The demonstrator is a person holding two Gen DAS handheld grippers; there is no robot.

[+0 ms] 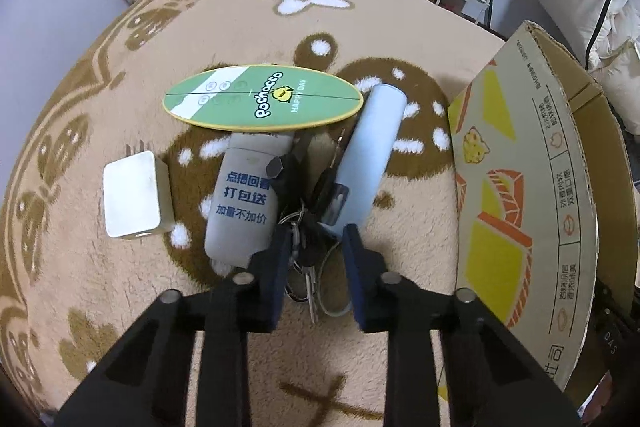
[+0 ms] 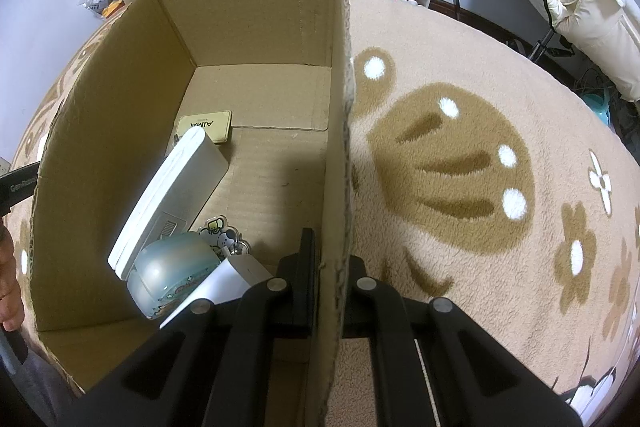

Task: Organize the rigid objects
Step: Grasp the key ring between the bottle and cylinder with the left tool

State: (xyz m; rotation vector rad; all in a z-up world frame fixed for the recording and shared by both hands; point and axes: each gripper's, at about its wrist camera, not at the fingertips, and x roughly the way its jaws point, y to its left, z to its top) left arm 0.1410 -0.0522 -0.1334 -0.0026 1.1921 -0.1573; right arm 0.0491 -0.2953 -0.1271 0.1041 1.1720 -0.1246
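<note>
While the sorting stands roughly half done, as judged from what lies in and out of the cardboard box [image 2: 256,27], the stock reads as follows.

Already in the box, seen from the right wrist view: a small tin lettered AIMA [image 2: 206,127] flat on the floor of the box; a white slab-shaped case [image 2: 176,195] leaning along the left wall; a pale green rounded jar [image 2: 172,273] at its near end; a cartoon charm [image 2: 222,237] just beside the jar; a white wedge-shaped item [image 2: 236,279] nearest the camera, its kind not clear.

Left outside, on the patterned rug [image 1: 360,3], seen from the left wrist view: a green oval board marked Pochacco [image 1: 262,97], resting on top of the far end of a grey remote-like case [image 1: 244,203]; a pale blue cylinder [image 1: 370,155] lying on its side, close to the box wall; a bunch of keys [image 1: 308,247] with dark fobs between the case and the cylinder; a white square block [image 1: 134,195], apart to the left.

Left tongs [image 1: 316,279]: apart, straddling the near end of the keys, nothing clamped yet; the keys appear the next item due for transfer.

Right tongs [image 2: 330,283]: one finger inside the box, one outside, closed upon the right-hand wall, seemingly steadying it.

Remaining: five items on the rug, by this count; much of the box floor bare.
</note>
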